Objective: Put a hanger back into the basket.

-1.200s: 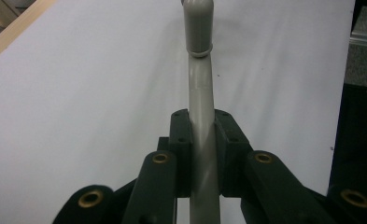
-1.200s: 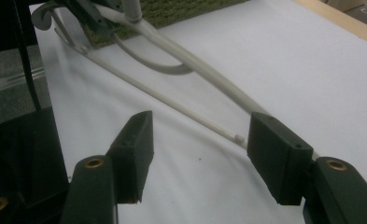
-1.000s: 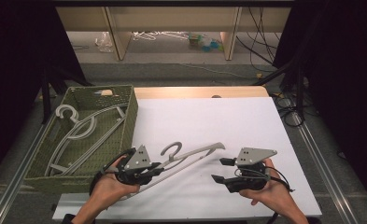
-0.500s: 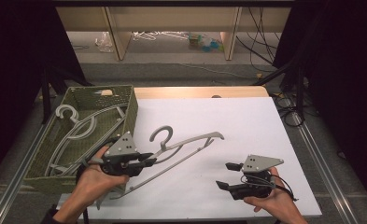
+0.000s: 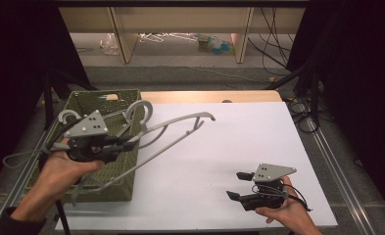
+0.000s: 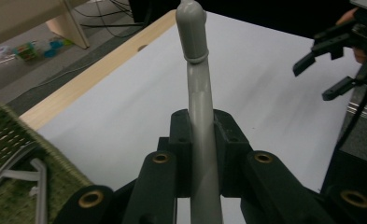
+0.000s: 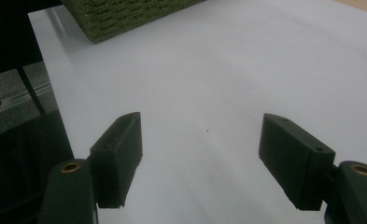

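Note:
A grey plastic hanger (image 5: 180, 120) hangs tilted in the air over the right rim of the green woven basket (image 5: 107, 93). My left gripper (image 5: 131, 142) is shut on its lower end. In the left gripper view the hanger's bar (image 6: 197, 93) runs up between the shut jaws of my left gripper (image 6: 202, 128). My right gripper (image 5: 236, 185) rests low at the front right of the white table top (image 5: 239, 132). It is open, its jaws have just been opening, and nothing lies between them (image 7: 202, 140). It also appears far off in the left gripper view (image 6: 326, 60).
More grey hangers (image 5: 65, 116) lie in the basket, one visible in the left gripper view (image 6: 36, 172). The basket's corner (image 7: 125, 14) shows beyond my right gripper. A wooden strip (image 5: 204, 96) edges the table's far side. Cables (image 5: 302, 112) hang at the right.
My left gripper has lifted the hanger off the table and carried it up and left toward the basket. The right gripper let go of the hanger's end and stayed about where it was.

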Demonstrator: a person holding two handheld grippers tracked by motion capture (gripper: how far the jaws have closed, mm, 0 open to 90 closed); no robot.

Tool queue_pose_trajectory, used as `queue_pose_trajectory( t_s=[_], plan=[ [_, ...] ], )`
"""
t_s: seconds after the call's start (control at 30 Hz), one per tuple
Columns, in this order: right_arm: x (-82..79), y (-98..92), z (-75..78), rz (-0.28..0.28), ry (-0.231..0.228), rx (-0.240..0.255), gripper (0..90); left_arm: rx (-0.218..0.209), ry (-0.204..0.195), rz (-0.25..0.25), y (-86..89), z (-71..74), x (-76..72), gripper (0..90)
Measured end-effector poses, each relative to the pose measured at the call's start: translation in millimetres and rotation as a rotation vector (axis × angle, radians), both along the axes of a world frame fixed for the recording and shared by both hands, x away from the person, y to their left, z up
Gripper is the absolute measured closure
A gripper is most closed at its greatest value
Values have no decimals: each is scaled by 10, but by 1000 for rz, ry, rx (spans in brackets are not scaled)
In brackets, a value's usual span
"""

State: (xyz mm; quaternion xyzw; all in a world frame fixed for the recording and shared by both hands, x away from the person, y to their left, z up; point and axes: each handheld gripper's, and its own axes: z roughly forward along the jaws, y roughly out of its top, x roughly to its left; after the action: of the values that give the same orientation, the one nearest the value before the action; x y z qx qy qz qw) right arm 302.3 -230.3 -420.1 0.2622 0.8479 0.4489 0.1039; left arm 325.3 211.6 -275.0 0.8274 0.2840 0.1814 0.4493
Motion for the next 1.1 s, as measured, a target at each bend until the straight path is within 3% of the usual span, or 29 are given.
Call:
queue_pose_trajectory(
  t_s=[0.07,0.17,0.2,0.4,0.53,0.57,0.6,0.63,0.73,1.1],
  plan=[
    [2,-2,-7,-1,4,-3,299,-16,5,20,84,30,44,790],
    [9,-2,-21,0,6,-5,286,-6,-8,52,197,74,114,790],
    [10,1,-27,-6,3,-8,278,26,-20,61,239,92,141,790],
    [11,-1,-42,-9,14,-14,277,53,-9,135,451,112,296,790],
    [17,-4,-48,-11,14,-15,277,38,-3,183,611,92,395,791],
    [18,-5,-50,-10,15,-17,277,42,-23,175,657,85,438,791],
    [20,-5,-53,-9,13,-18,277,24,-5,207,687,67,441,791],
    [20,-5,-56,-10,15,-19,277,35,-3,216,736,66,458,791],
    [26,-5,-64,-3,19,-21,277,2,-13,251,831,23,491,791],
    [33,0,-87,-4,19,-23,272,-33,-11,318,1159,-146,569,790]
  ],
)
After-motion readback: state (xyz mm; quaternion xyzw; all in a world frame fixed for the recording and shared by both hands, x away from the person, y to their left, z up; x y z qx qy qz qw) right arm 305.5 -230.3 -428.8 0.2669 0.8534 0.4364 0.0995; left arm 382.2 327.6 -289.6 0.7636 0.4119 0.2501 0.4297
